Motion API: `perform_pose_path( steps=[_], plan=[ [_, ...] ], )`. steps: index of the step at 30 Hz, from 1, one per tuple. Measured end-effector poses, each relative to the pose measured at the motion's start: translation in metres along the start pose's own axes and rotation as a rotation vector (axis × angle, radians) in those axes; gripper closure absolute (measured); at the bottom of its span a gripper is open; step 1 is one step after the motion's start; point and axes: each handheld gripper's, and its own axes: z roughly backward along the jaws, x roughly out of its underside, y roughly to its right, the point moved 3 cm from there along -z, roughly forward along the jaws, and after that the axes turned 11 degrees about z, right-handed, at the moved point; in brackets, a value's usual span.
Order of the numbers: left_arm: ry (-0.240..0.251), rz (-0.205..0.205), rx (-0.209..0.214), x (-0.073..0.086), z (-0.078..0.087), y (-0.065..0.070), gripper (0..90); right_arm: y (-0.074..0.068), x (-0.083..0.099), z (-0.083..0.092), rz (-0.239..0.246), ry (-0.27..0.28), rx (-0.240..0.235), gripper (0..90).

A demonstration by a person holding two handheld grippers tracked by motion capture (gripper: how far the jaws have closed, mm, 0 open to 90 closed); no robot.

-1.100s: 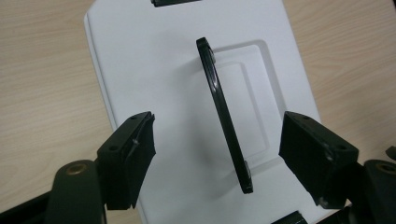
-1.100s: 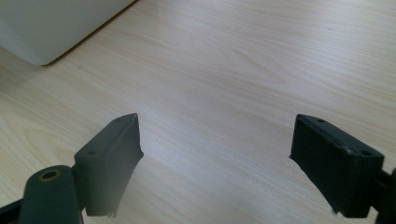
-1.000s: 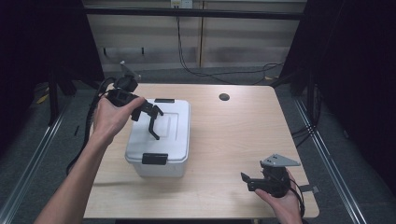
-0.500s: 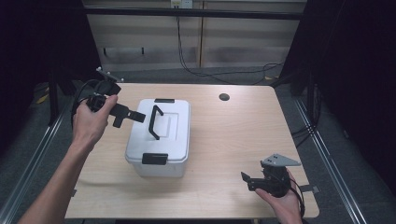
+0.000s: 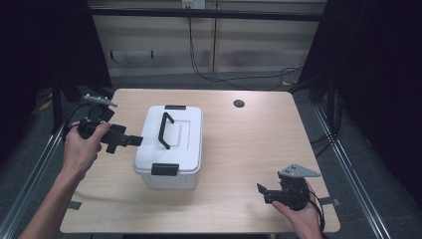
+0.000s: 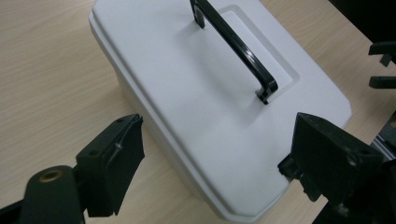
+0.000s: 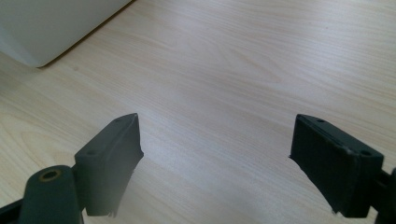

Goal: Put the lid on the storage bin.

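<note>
Right gripper (image 5: 263,192): black two-jaw tool with grey three-cornered plate, held low at near right corner of the pale wooden table (image 5: 249,144); jaws wide apart, bare wood between them.
Left gripper (image 5: 133,141): at table's left side, jaws spread wide, tips just beside the box's left wall, gripping nothing.
White plastic lidded box (image 5: 171,149): left of table centre, lid on, black latches at both ends.
Black carry handle (image 5: 164,130): standing up from lid.
Small dark round hole (image 5: 239,103): far edge, well apart.
</note>
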Motion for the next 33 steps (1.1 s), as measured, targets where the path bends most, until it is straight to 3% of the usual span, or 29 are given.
perform_pose_path(
  steps=[5, 14, 16, 18, 20, 23, 26, 28, 31, 33],
  plan=[
    [0.041, -0.008, 0.018, 0.021, 0.002, -0.012, 16.9, 0.000, 0.000, 0.001, -0.003, -0.001, 0.003, 15.6],
    [0.088, 0.026, 0.021, 0.056, 0.004, -0.035, 16.5, 0.000, 0.000, 0.000, -0.004, -0.001, 0.004, 15.6],
    [0.100, 0.041, 0.048, 0.065, 0.005, -0.039, 16.5, 0.000, 0.000, 0.000, -0.005, -0.001, 0.007, 15.6],
    [0.116, 0.034, 0.015, 0.073, 0.004, -0.041, 16.4, 0.000, 0.000, 0.000, -0.006, 0.003, 0.008, 15.6],
    [0.102, 0.042, 0.034, 0.081, 0.000, -0.044, 16.3, 0.000, 0.000, 0.000, -0.008, 0.008, 0.007, 15.8],
    [0.103, 0.041, 0.005, 0.093, -0.004, -0.049, 16.3, 0.000, 0.001, -0.001, -0.014, 0.014, 0.008, 16.1],
    [0.104, 0.067, 0.019, 0.104, -0.011, -0.055, 16.3, 0.000, 0.002, -0.003, -0.027, 0.013, 0.012, 17.0],
    [0.125, 0.088, 0.001, 0.110, -0.013, -0.060, 16.4, 0.000, 0.002, -0.004, -0.030, 0.012, 0.007, 18.1],
    [0.146, 0.114, -0.023, 0.120, -0.016, -0.066, 16.4, -0.001, 0.004, -0.006, -0.032, -0.007, 0.000, 19.6],
    [0.141, 0.123, -0.010, 0.127, -0.020, -0.070, 16.3, 0.000, 0.005, -0.010, -0.026, -0.037, -0.005, 20.2]
  ],
)
